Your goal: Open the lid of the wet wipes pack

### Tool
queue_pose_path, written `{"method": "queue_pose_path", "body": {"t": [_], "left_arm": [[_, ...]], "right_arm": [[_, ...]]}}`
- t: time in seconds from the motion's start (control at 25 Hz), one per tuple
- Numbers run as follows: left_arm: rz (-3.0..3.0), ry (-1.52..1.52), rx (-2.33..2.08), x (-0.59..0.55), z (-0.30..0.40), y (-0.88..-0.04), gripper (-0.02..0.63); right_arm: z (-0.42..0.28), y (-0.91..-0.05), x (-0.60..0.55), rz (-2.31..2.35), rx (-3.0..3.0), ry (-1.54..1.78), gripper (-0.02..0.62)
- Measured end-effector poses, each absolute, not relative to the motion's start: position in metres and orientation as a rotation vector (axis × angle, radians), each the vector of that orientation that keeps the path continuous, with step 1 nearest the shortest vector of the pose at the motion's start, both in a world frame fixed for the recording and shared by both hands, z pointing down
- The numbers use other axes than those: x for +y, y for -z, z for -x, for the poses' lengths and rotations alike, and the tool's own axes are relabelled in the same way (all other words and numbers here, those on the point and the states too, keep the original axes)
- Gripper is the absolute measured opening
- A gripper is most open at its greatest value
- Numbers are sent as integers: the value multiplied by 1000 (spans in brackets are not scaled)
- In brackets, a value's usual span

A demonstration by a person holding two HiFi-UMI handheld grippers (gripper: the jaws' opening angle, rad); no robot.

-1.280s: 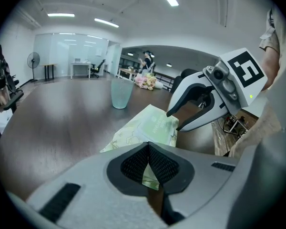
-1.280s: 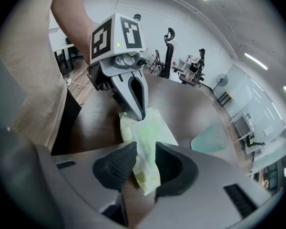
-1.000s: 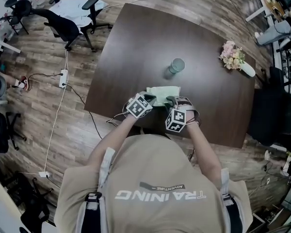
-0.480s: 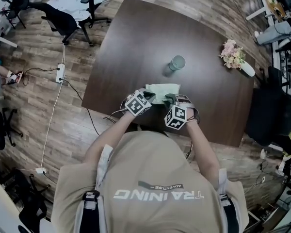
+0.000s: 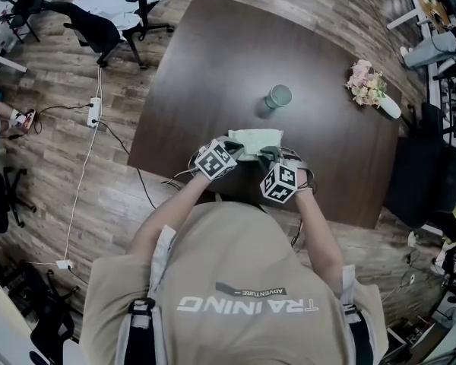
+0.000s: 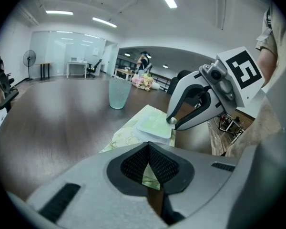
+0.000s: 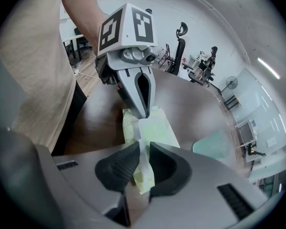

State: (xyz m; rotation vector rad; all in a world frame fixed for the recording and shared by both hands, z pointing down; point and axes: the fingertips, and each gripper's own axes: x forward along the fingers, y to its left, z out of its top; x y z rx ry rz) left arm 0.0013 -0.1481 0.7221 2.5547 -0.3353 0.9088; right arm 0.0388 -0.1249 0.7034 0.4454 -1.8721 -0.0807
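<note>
The pale green wet wipes pack (image 5: pixel 255 141) lies flat near the front edge of the dark table (image 5: pixel 213 67), its lid (image 6: pixel 155 126) down. My left gripper (image 5: pixel 234 152) is at the pack's left end. Its jaws (image 6: pixel 148 168) are shut on the thin end seam there. My right gripper (image 5: pixel 267 158) is at the pack's right end, and its jaws (image 7: pixel 140 163) are shut on a thin pale green flap. Whether that flap is the lid's tab or the pack's seam is unclear. The pack (image 7: pixel 152 130) stretches between the two grippers.
A translucent green cup (image 5: pixel 277 97) stands behind the pack at mid table. A small bunch of flowers (image 5: pixel 365 87) lies at the table's far right. Office chairs (image 5: pixel 99 33) stand on the wooden floor to the left.
The right gripper has edged slightly to the right. Both grippers stay at the pack, which has not moved.
</note>
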Motion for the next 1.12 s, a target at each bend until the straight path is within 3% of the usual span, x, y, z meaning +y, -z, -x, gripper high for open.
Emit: {"method": "queue_pose_path", "body": {"t": [0.4,0.64,0.8,1.12], "left_arm": [[-2545,-870,-363,-149,-1,-722,9],[-2534,-879,-362,-149,0,-722,9],[-2533,-886,-350,-149,1,-724,9],[-2542,-913,-330,-147,-7,-721,9]], "right_arm": [[-38,-700,-123,-587,-1926,127,64],[-56,-698,-107,-890,-2031,-291,63],[-66,-710,-96,-969,-2061,-556,14],[-64,-710,-100,-957,-2087,-648,14]]}}
